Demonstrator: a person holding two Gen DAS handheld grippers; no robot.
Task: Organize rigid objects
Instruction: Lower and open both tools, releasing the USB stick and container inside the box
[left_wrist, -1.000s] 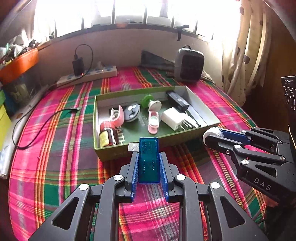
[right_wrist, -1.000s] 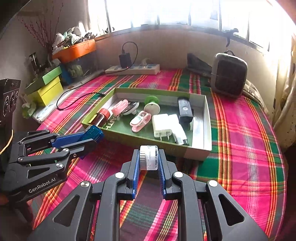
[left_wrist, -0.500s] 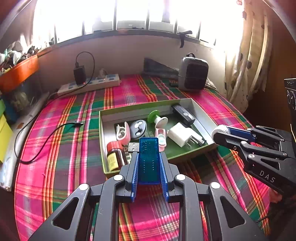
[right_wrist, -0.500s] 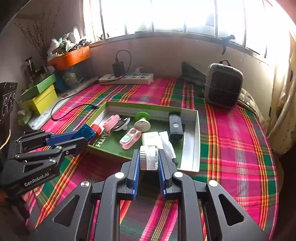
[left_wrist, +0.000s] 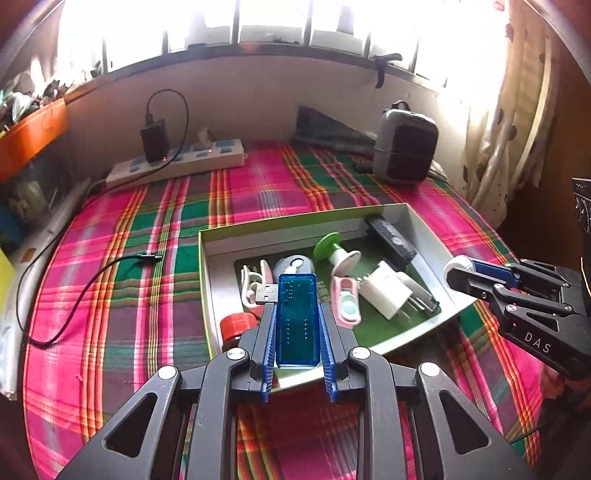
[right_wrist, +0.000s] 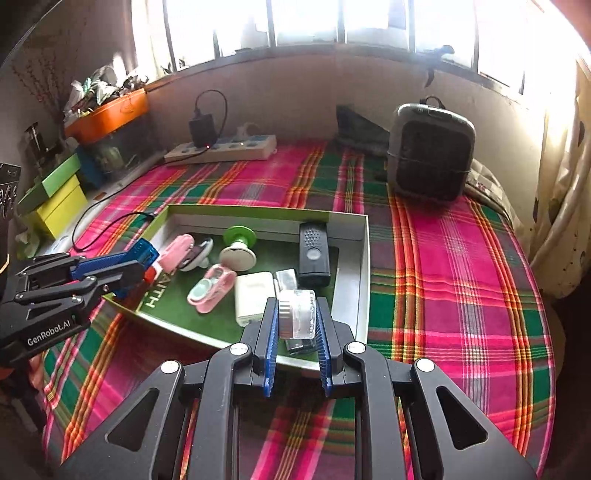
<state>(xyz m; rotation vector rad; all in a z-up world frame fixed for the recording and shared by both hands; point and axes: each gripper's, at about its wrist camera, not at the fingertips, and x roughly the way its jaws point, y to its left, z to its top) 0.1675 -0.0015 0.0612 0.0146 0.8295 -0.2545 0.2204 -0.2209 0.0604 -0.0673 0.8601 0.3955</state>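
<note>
The left tongs (left_wrist: 297, 321) clamp a blue USB stick (left_wrist: 296, 317); the right tongs (right_wrist: 296, 321) clamp a small clear jar (right_wrist: 296, 314). Both hang over the near edge of the green box (right_wrist: 364, 266), so this looks like the delivery step. Next, each should lower over bare box floor and release.

A translucent blue USB stick (left_wrist: 296, 320) is standing upright with its metal plug sticking out to the left. A small clear jar (right_wrist: 297, 314) with a white cap is lying on its side — both are hovering over the near edge of the shallow green tray (right_wrist: 364, 258), which is resting on plaid cloth.
</note>
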